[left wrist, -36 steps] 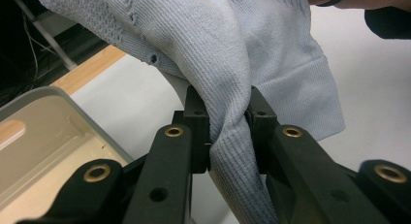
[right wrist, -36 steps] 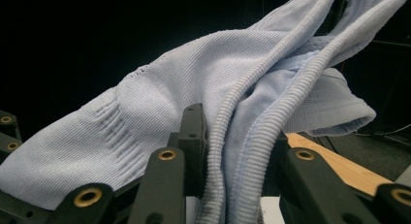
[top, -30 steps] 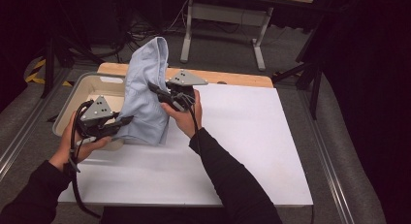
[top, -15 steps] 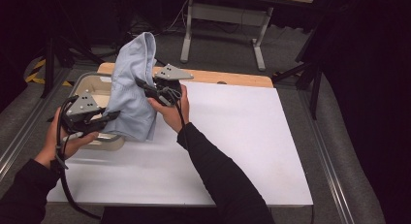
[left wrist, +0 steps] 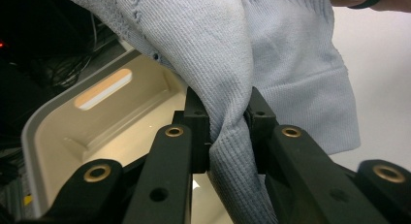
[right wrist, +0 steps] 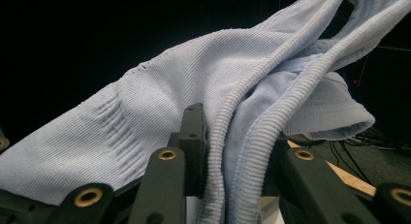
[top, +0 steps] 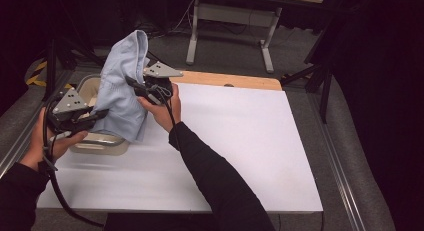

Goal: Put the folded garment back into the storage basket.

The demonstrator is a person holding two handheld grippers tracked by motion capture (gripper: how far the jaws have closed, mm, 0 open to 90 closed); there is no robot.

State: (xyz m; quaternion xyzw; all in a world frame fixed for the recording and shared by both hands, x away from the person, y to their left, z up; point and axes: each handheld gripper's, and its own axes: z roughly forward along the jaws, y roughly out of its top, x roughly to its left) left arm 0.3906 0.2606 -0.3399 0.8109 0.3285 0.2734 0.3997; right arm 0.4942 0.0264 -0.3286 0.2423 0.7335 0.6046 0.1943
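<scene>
While each hand-held gripper, left (top: 95, 116) and right (top: 131, 83), pinches the pale blue garment (top: 120, 91) above the tub (top: 100, 141) on the bench (top: 240, 141), loose hem could snag the rim or slip free.

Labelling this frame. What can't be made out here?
- Bin inside, high view: hidden by the garment.
- Bin's far end, left gripper view: cut off by the garment.
- Left gripper pad faces: buried in knit.
- Right gripper view: background too dark to read.
</scene>
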